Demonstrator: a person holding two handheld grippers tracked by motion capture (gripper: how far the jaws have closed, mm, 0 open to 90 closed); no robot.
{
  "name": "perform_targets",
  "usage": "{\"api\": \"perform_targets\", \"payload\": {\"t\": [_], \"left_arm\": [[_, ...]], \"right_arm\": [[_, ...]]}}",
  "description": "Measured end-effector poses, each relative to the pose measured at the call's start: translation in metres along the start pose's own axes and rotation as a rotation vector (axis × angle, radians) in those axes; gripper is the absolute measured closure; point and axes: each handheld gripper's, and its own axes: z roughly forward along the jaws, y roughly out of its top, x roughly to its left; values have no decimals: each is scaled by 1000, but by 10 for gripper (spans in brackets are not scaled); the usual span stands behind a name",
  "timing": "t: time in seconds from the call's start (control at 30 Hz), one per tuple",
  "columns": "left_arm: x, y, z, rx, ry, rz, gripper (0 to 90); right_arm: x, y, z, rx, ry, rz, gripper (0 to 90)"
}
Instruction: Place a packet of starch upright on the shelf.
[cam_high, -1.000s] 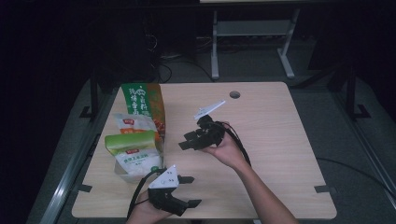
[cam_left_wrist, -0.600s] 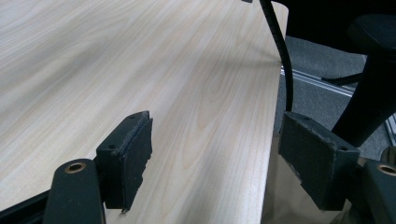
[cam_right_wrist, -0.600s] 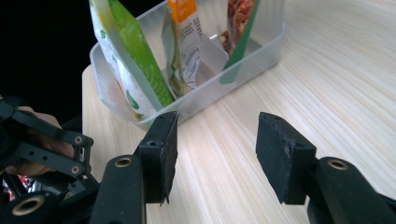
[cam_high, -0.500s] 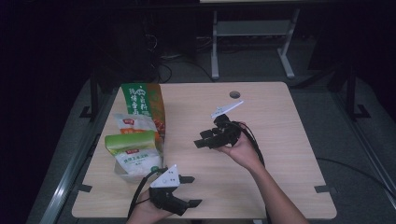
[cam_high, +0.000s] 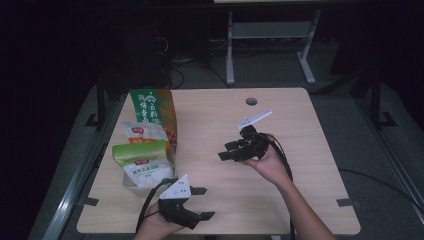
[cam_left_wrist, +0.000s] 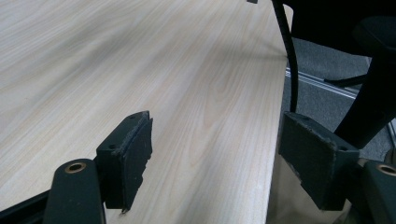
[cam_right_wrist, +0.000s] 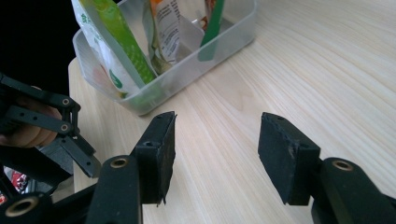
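Right gripper (cam_high: 226, 152) released, nothing between jaws, jaws just been opening; drawn back toward desk (cam_high: 300, 195) middle, away from snack bags (cam_high: 148, 131) standing in clear bin (cam_right_wrist: 187, 77) at left edge. Placement looks finished. Left gripper (cam_high: 205, 203) open, idle near front edge.

right gripper (cam_high: 226, 151) drawn back from the bin (cam_right_wrist: 187, 77) toward table centre, empty jaws just opening

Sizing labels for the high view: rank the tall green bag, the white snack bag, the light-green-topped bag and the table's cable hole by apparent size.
Largest to smallest in the high view:
1. Tall green bag
2. Light-green-topped bag
3. White snack bag, partly hidden by the one in front, so 2 and 3 are unsure
4. Cable hole, clearly smallest
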Motion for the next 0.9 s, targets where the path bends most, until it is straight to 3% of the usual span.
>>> {"api": "perform_targets", "payload": {"t": [0.2,0.57,0.9], "left_arm": [[1,0,1,0,3,13,258],[3,0,-1,-10,6,-12,258],[4,-1,0,-3,6,-14,259]], "right_arm": [[-3,-7,-10,-2,-16,21,451],[-12,-28,-32,1,-49,59,446],[-20,-59,-45,-24,-61,110,444]]}}
